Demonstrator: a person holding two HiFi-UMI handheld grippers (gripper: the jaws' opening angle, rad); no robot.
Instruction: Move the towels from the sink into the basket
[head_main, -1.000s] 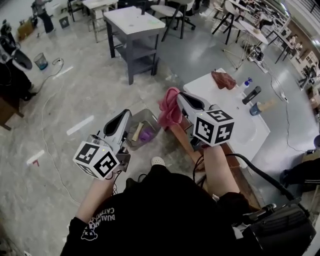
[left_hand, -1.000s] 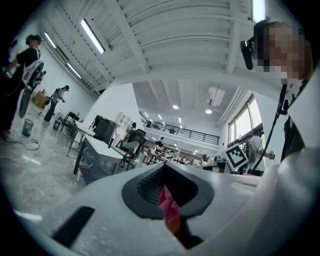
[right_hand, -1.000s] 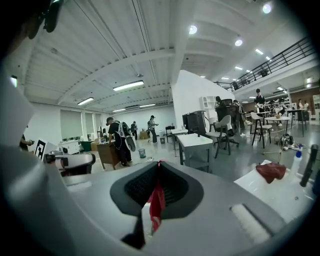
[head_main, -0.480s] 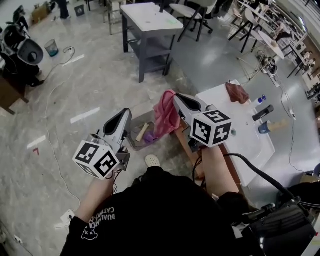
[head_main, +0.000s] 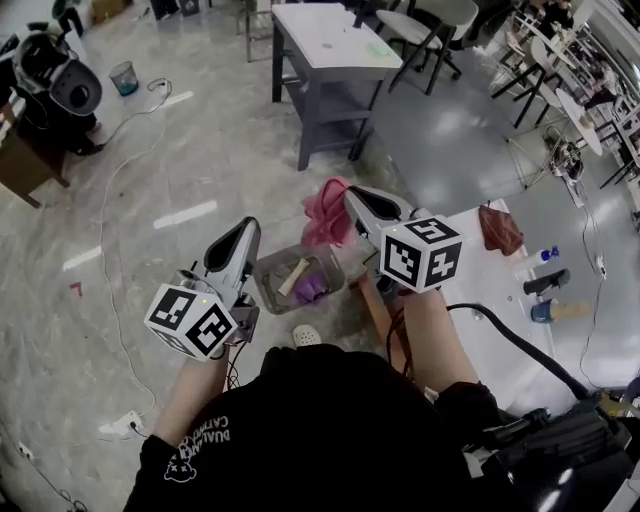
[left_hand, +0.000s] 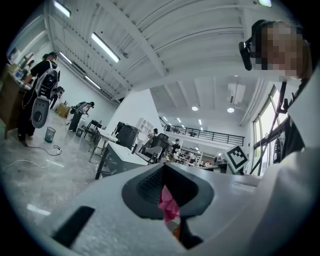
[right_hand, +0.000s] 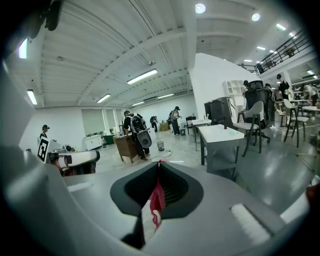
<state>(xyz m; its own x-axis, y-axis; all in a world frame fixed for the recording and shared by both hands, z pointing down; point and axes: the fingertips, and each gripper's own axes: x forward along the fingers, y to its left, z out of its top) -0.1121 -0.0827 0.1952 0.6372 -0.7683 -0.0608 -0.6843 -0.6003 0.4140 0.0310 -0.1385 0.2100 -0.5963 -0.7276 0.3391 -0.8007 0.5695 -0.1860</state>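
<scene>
Jaws of right gripper (head_main: 350, 198) pinch pink towel (head_main: 325, 216) near basket (head_main: 260, 276).

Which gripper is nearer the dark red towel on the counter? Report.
Right. The right gripper lies between the basket and the dark red towel; the left gripper is beyond the basket, farther off.

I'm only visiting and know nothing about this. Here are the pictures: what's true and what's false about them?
1. The right tongs hold a pink towel. True.
2. The basket stands on the white counter. False: it stands on the floor.
3. A dark red towel lies on the white counter. True.
4. The left tongs carry a towel too. False: nothing hangs from them.
5. The pink towel lies in the basket. False: it hangs from the right tongs.
</scene>
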